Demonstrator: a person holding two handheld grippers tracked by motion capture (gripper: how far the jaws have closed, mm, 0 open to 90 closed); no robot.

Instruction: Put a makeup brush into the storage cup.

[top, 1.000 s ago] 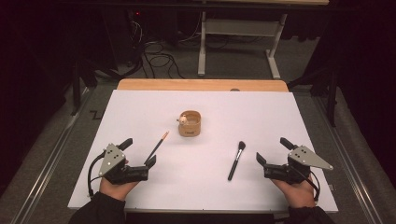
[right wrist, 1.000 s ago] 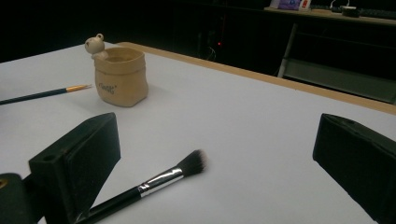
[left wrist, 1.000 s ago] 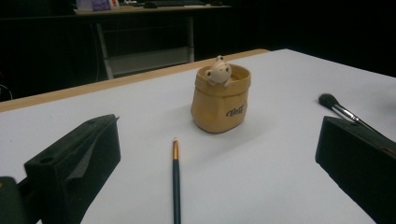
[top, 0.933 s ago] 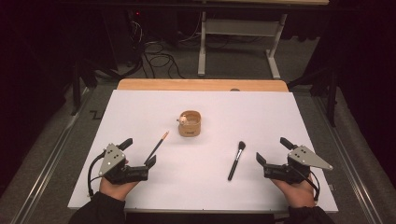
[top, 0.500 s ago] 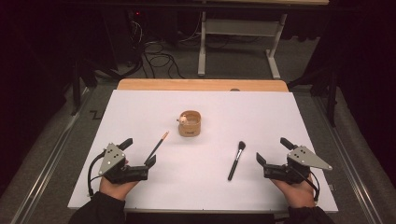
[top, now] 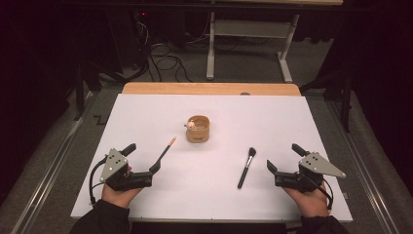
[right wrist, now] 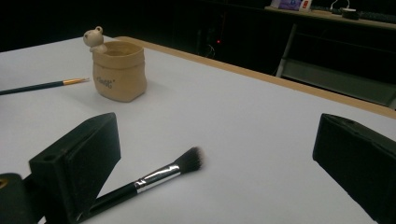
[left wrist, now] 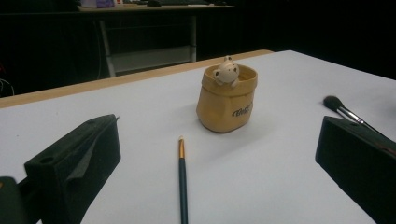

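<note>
L gripper [top: 144, 159] wide by brush [top: 164, 152]

Pot [top: 197, 129] sitting mid-table [top: 146, 117]; thin paintbrush [top: 164, 151] lying left-front of it, makeup brush [top: 246, 167] lying right-front (brushes well apart).

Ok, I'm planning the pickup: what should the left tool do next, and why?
Probably ease the left tool forward and close on the thin brush. Its jaws stand open with the handle lying between them, and the cup beyond looks ready to take it.
</note>
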